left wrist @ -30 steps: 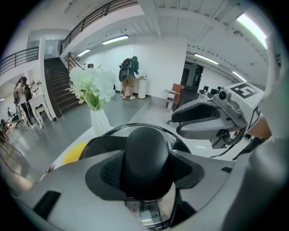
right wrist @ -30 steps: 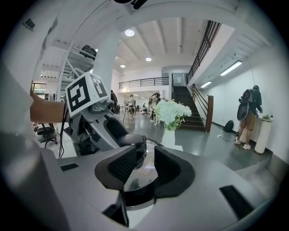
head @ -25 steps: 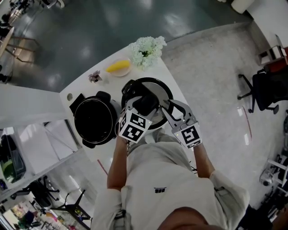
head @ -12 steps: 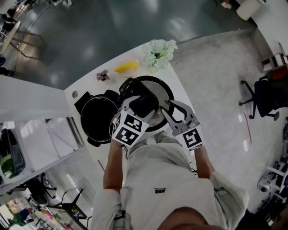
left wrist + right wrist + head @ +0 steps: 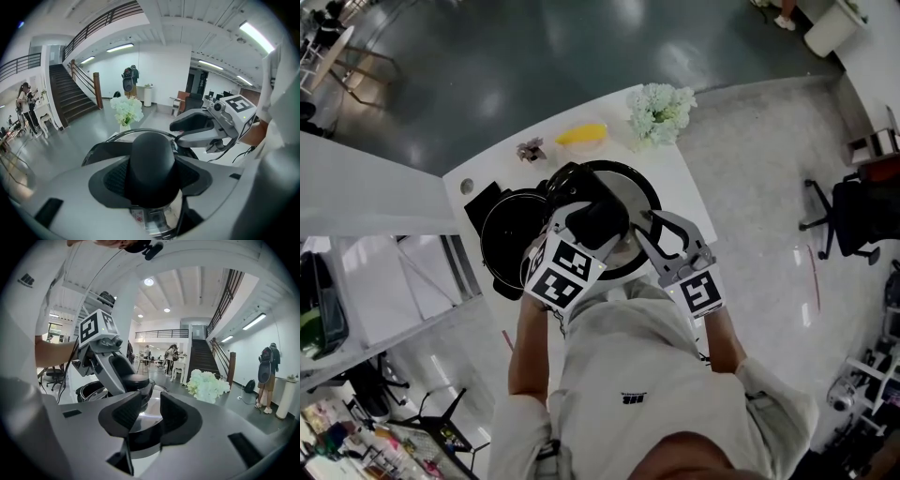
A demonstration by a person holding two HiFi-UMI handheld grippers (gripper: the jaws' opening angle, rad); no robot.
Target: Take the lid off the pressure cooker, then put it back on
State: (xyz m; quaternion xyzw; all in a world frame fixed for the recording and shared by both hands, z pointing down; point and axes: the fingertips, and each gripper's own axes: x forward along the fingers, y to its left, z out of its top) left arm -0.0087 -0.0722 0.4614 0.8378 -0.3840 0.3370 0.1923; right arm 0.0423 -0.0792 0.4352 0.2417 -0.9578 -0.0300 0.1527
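Furthest left of the lid [image 5: 633, 192] stands the pressure cooker pot [image 5: 500, 225] on the white table [image 5: 680, 187], uncovered. Its inside is dark, and we cannot tell whether anything lies in it. From the head view the lid's left edge overlaps the pot's right rim.

Over the lid's middle, our bare left forearm [image 5: 530, 337] reaches forward with the left gripper [image 5: 151, 176] tilted steeply down. Its two ribbed pads are closed from either side on the lid's black knob [image 5: 151, 150]. The knob fills the space between them, so most of the steel below is hidden.

At the lid's right edge, the right gripper [image 5: 149, 416] lies nearly level and points in across the lid. Its jaws stand a narrow gap apart with nothing between the pads, and bright steel shows through the gap. Whether it touches the rim we cannot tell.

Beyond the lid lie a small dark thing [image 5: 530, 148], something yellow [image 5: 581, 134] and, to the right, white flowers [image 5: 661, 112].
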